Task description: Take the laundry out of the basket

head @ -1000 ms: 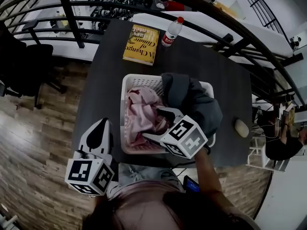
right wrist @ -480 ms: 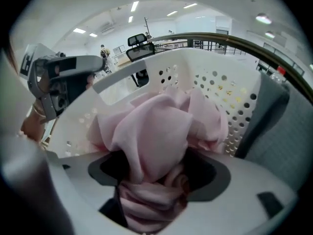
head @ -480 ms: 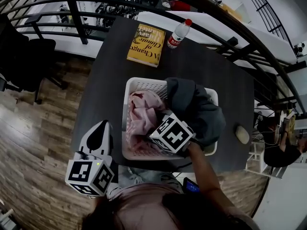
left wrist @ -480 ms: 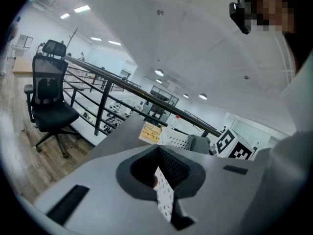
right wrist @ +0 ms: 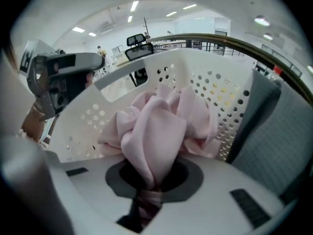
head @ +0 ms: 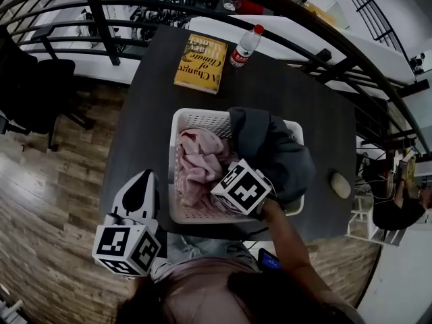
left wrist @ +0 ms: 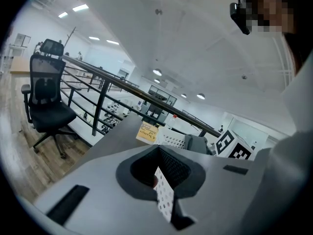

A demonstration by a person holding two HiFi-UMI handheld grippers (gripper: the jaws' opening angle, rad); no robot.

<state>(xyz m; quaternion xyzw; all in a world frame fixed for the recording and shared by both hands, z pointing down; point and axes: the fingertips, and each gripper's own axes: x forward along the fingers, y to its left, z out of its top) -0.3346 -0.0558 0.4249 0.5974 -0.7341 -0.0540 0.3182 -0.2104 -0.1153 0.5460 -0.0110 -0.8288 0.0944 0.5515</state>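
A white perforated laundry basket (head: pixel 173 181) stands on the dark table, near its front edge. A crumpled pink cloth (head: pixel 199 162) fills the basket's left half, and a dark grey garment (head: pixel 277 147) hangs over its right rim. My right gripper (head: pixel 220 181) reaches into the basket, its jaws closing on a bunched fold of the pink cloth (right wrist: pixel 154 136); the fold is pinched between them (right wrist: pixel 149 199). My left gripper (head: pixel 142 176) hovers off the table's front left corner, shut and holding nothing (left wrist: pixel 164 199).
A yellow book (head: pixel 200 62) and a plastic bottle with a red cap (head: pixel 244 46) lie at the table's far edge. A pale oval object (head: pixel 339 183) sits right of the basket. A black railing curves behind the table; an office chair (head: pixel 34 86) stands at the left.
The right gripper went from open above the basket down into it and closed on the pink cloth. The left gripper has stayed in place.
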